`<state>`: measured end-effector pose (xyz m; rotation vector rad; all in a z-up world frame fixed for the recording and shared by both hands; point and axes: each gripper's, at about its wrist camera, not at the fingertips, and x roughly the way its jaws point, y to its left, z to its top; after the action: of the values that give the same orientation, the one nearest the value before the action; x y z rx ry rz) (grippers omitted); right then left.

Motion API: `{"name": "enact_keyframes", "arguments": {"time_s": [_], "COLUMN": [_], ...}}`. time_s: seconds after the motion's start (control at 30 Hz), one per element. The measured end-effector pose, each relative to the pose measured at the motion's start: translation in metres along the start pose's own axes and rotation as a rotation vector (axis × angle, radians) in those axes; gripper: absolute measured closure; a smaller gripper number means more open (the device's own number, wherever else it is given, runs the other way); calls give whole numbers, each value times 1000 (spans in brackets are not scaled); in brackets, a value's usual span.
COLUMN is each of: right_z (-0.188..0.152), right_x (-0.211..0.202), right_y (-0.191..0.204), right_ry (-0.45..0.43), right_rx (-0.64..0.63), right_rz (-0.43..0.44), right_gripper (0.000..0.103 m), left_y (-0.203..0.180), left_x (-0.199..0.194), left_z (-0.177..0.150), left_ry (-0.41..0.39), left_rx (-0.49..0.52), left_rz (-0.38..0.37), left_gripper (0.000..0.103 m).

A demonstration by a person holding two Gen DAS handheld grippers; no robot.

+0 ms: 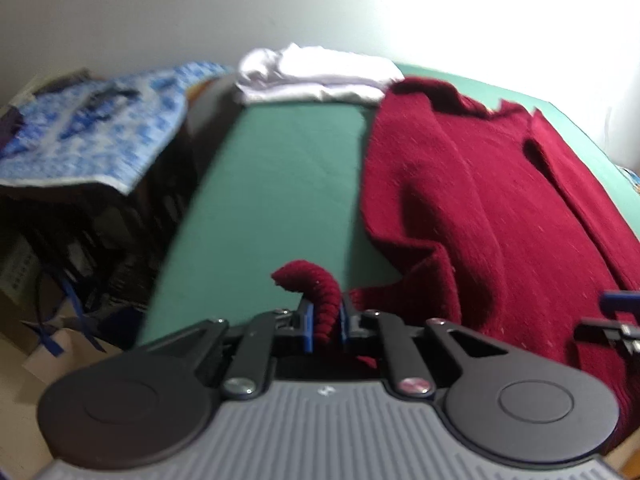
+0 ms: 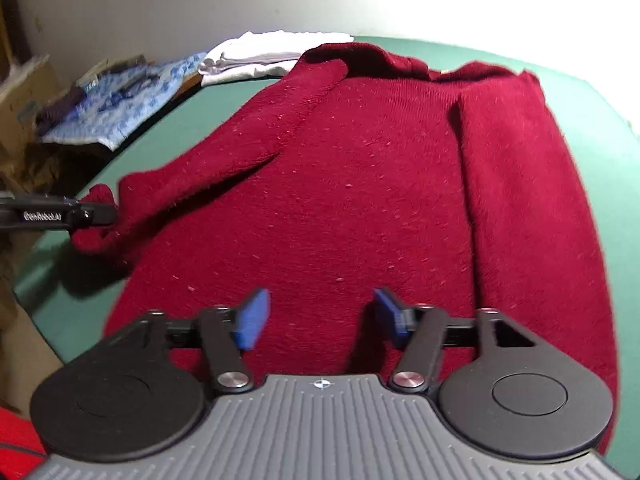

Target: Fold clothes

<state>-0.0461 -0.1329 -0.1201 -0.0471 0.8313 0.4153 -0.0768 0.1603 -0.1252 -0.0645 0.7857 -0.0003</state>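
On the green bench (image 2: 192, 108) a dark red knitted sweater (image 2: 360, 184) lies spread flat, its collar toward the far edge and its hem nearest the cameras; one sleeve (image 2: 192, 184) runs out over the green cloth to the left side, the other lies folded along the body on the right. The left claw (image 1: 325, 320) is clenched on the ribbed cuff (image 1: 316, 292) of that left sleeve, the cuff curling up between its blue pads; the right claw (image 2: 320, 316) hangs released over the hem, its blue pads (image 2: 252, 320) well apart with only flat knit beneath them and nothing gripped. At the far end of the bench sits a stack of folded white garments (image 1: 316, 78), just beside the sweater's shoulder. Beyond the bench's left edge, a blue-and-white patterned cloth (image 1: 88, 128) drapes over a dark piece of furniture whose shape is hard to make out; below it are cardboard boxes (image 2: 24, 92), their contents not visible, and some blue straps (image 1: 68, 308) lost in shadow and blur. Both views are soft with motion blur; the upper right is washed out by bright light; the sweater's near hem is cut off behind the claw bodies, and a red patch (image 2: 16, 444) at the lower left corner of the right view cannot be identified.
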Motion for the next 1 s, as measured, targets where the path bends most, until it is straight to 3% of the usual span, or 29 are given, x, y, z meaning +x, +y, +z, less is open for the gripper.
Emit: {"name": "enact_keyframes", "arguments": {"time_s": [0.1, 0.33, 0.4, 0.47, 0.53, 0.6, 0.67, 0.7, 0.73, 0.9, 1.0], "right_z": [-2, -9, -14, -18, -22, -23, -25, -25, -25, -14, -11], "right_x": [2, 2, 1, -1, -2, -2, -1, 0, 0, 1, -2], "right_y": [3, 12, 10, 6, 4, 5, 11, 14, 13, 1, -6], "right_ry": [-3, -42, -79, -121, -155, -166, -158, -154, -149, -112, -108], "right_rx": [12, -20, 18, 67, 102, 87, -4, -56, -73, -101, -121], "right_rz": [29, 8, 8, 9, 4, -15, -46, -57, -53, -2, 25], "right_gripper": [15, 11, 11, 12, 15, 21, 25, 27, 27, 29, 42], "left_y": [11, 15, 16, 13, 7, -7, -13, -15, -12, 13, 35], "left_x": [3, 15, 15, 14, 13, 13, 12, 11, 11, 0, -21], "left_z": [9, 3, 1, -1, -4, -7, -8, -9, -5, 19, 53], "left_ry": [15, 70, 66, 61, 55, 42, 32, 28, 35, 5, -90], "left_rx": [-35, -68, -69, -63, -52, 10, 15, 14, -15, -158, -212], "left_rz": [-15, -49, -68, -92, -108, -62, -49, -43, -46, 12, 87], "left_gripper": [93, 89, 74, 45, 39, 44, 59, 91, 98, 99, 99]}}
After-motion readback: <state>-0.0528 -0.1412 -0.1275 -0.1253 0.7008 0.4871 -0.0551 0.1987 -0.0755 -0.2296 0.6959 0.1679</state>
